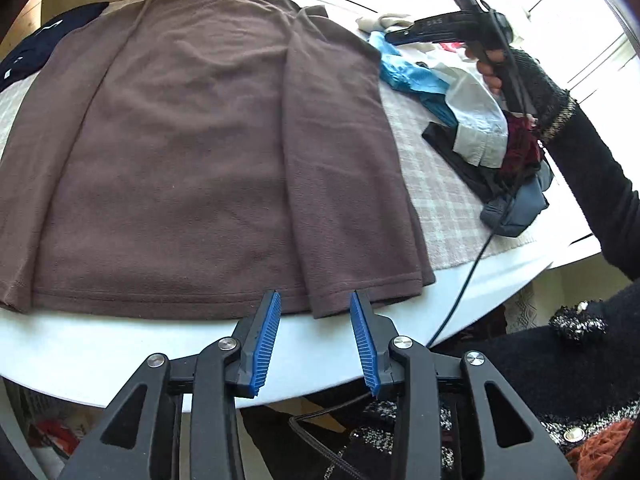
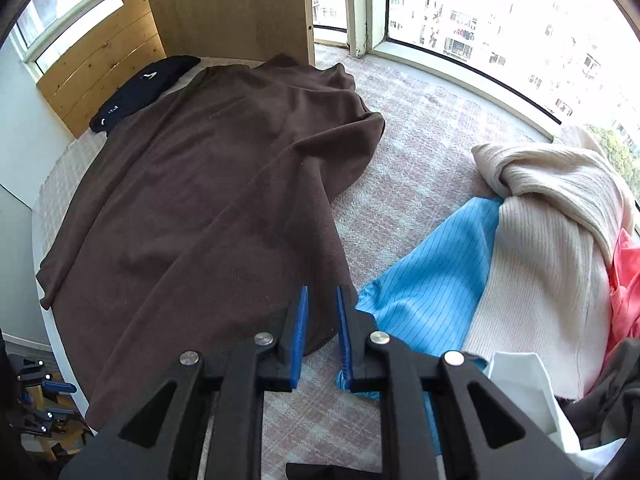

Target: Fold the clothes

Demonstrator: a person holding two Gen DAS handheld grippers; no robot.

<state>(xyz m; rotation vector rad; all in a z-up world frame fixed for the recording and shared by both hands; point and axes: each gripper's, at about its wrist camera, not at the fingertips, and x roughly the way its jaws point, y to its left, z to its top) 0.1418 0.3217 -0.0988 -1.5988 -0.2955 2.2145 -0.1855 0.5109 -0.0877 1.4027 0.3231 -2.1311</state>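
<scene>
A brown garment (image 1: 208, 152) lies spread flat on a round white table (image 1: 120, 360), its hem toward the near edge and its neck at the far side; both sleeves are folded in over the body, the right one running down to the hem. The left gripper (image 1: 316, 312) hovers at the near edge just short of the hem, beside the right sleeve's cuff, its blue-padded fingers (image 1: 266, 340) apart with nothing between them. In the left wrist view the right gripper (image 1: 404, 34) is held up over the far right of the table in a hand (image 1: 490, 68) with a dark sleeve (image 1: 592, 168), above the pile of clothes (image 1: 480, 128). From its own camera the right gripper (image 2: 322, 300) sits over the garment's right edge with a narrow gap between the pads and no cloth pinched. A checked cloth (image 2: 400, 152) covers the table under the garment. To the right lie a blue striped piece (image 2: 432, 280), a cream knit (image 2: 552, 232) and a pink item (image 2: 624, 280). A dark folded item (image 2: 144, 88) lies at the far left, touching the garment's shoulder.
</scene>
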